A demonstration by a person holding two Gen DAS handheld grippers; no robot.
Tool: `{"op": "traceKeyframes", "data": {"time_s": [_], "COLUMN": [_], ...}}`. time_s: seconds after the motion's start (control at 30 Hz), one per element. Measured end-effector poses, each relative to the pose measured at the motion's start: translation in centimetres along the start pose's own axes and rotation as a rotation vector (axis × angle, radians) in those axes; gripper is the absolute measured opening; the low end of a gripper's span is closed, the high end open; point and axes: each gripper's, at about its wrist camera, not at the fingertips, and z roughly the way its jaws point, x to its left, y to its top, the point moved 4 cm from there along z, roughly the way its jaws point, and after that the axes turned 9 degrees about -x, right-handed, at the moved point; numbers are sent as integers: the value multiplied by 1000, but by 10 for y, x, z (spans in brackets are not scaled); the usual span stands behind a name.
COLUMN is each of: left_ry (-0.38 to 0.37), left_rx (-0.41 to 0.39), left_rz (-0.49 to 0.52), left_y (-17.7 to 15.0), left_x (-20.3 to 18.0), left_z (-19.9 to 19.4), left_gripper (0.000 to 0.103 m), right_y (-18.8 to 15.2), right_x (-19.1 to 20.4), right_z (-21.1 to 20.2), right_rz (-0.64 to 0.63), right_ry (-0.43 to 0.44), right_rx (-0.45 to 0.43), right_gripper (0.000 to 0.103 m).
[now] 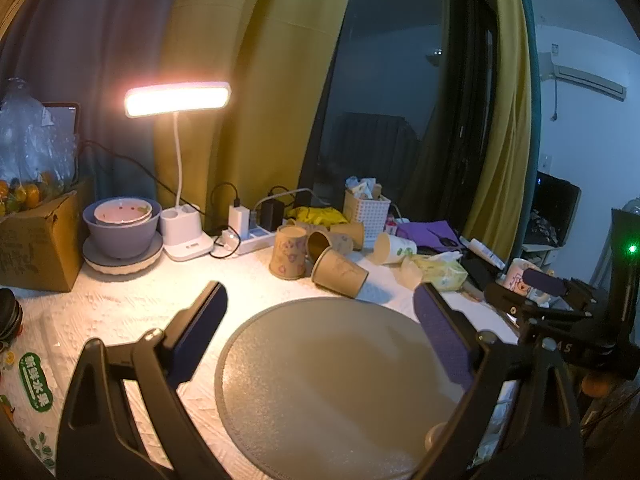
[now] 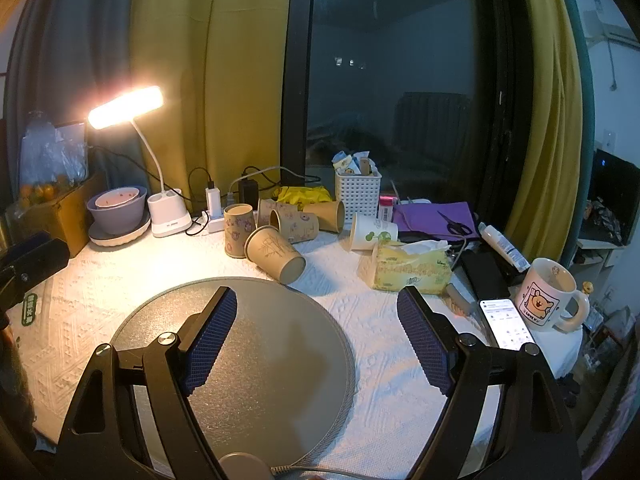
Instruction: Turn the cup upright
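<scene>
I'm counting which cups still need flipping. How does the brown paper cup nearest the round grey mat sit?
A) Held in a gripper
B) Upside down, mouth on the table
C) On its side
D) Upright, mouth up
C: the brown cup lies tipped on its side by the mat edge, and both the left gripper and right gripper are open and hold nothing.

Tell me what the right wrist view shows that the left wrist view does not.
Only the right wrist view shows the lit phone beside the bear mug, and the scissors on the purple cloth.

Only the left wrist view shows the air conditioner and the right claw from outside.

Both show the lamp, the tipped brown paper cup nearest the round mat, and the white basket.
</scene>
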Motion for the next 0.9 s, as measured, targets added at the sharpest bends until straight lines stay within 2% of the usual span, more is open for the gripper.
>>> {"op": "traceKeyframes", "data": {"time_s": [0.53,0.67,0.9], "left_ry": [-1,-6,-10], "left_rx": [9,50,175], "left_rz": [-3,-5,-33], "left_y": [1,-1,-14], "left_x": [0,-2,-5], "left_z": [0,11,53], "left_gripper": [95,95,95], "right_y": [1,1,-3], "right_x": [0,-4,-14], "right_z": [-1,8,43], "right_rz": [-1,11,28], "right_ry": [3,22,64], "right_rx": [1,30,99], "right_gripper": [85,85,85]}}
